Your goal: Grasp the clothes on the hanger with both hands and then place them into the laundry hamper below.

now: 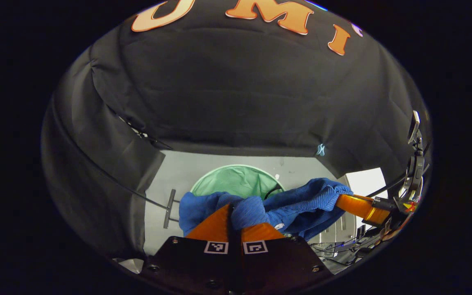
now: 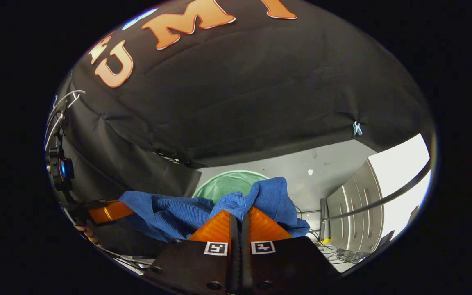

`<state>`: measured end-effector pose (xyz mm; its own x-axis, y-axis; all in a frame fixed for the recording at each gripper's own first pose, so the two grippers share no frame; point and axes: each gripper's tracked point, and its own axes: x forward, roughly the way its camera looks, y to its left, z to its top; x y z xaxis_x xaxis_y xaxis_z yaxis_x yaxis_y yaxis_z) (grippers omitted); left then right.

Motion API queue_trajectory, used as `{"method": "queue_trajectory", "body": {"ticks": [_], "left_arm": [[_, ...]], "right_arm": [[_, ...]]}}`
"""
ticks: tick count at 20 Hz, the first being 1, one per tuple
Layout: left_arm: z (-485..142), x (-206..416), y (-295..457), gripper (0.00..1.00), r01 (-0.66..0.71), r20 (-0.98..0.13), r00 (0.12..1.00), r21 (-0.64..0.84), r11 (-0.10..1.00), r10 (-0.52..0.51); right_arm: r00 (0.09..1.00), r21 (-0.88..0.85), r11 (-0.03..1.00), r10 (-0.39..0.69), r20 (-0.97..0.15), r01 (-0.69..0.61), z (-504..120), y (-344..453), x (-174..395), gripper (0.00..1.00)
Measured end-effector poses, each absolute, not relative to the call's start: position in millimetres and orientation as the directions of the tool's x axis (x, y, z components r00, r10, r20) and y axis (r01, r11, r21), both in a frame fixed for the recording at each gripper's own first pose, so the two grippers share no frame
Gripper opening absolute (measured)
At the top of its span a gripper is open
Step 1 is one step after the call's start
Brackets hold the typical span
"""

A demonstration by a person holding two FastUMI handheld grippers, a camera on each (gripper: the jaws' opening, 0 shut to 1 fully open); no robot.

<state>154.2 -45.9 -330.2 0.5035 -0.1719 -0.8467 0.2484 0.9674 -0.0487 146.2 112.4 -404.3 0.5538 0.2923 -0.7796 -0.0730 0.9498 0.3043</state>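
left gripper and right gripper fingers each clamped on the blue ribbed knit garment, stretched between them above the round green mesh hamper on the grey floor

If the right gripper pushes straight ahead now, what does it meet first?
The blue cloth bunched at its tips; the right gripper is already shut on it. Beyond lies the green hamper, though depth is unclear.
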Motion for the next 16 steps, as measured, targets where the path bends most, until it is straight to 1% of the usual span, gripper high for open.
{"method": "queue_trajectory", "body": {"ticks": [4, 7, 11, 12, 14, 15, 16], "left_arm": [[-347, 143, -54, 0.0, 0.231, -0.894, 0.434, -0.009, 0.973, -0.111], [-360, 129, -42, 0.0, 0.211, -0.926, 0.376, 0.051, 0.976, -0.033], [-375, 113, -37, 0.08, 0.177, -0.954, 0.299, 0.064, 0.982, 0.009], [-375, 110, -35, 0.13, 0.171, -0.957, 0.29, 0.07, 0.983, 0.018], [-373, 104, -34, 0.16, 0.161, -0.958, 0.285, 0.072, 0.984, 0.023], [-370, 102, -35, 0.23, 0.158, -0.957, 0.288, 0.066, 0.985, 0.018], [-367, 99, -37, 0.41, 0.158, -0.957, 0.291, 0.06, 0.986, 0.011]], "right_arm": [[0.493, 0.302, 0.952, 0.289, -0.82, -0.056, -434, 120, 143, 0.07], [0.462, 0.28, 0.957, 0.28, -0.842, -0.07, -446, 122, 137, 0.08], [0.425, 0.23, 0.971, 0.237, -0.874, -0.067, -466, 126, 128, 0.08], [0.41, 0.218, 0.973, 0.227, -0.883, -0.071, -469, 128, 125, 0.08], [0.39, 0.207, 0.975, 0.221, -0.894, -0.079, -472, 131, 118, 0.12], [0.385, 0.194, 0.978, 0.211, -0.899, -0.083, -472, 130, 114, 0.23], [0.373, 0.182, 0.98, 0.2, -0.906, -0.083, -472, 129, 109, 0.33]]}}
